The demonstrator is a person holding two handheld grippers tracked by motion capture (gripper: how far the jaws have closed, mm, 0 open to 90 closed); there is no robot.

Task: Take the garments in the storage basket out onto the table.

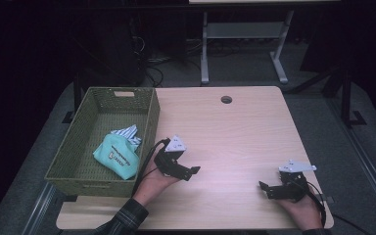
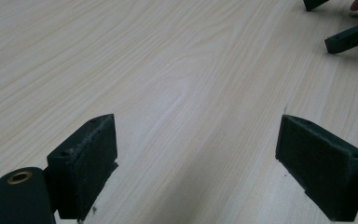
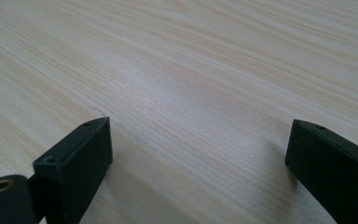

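Observation:
My left gripper (image 1: pixel 191 172) rests low over the wooden table (image 1: pixel 235 132), just right of the green basket, held by a hand in a plaid sleeve. Its jaws stand wide apart with bare wood between them (image 2: pixel 196 154). My right gripper (image 1: pixel 265 189) sits near the table's front right, pointing left, also open and holding nothing (image 3: pixel 198 158). In the left gripper view, the jaw tips of the right gripper (image 2: pixel 349 37) show at the top right.
A green woven basket (image 1: pixel 78 147) stands on the table's left side and holds a teal cloth bag (image 1: pixel 118 155) and a striped cloth (image 1: pixel 127 132). A cable hole (image 1: pixel 226 99) lies near the far edge. Desk legs and cables stand beyond the table.

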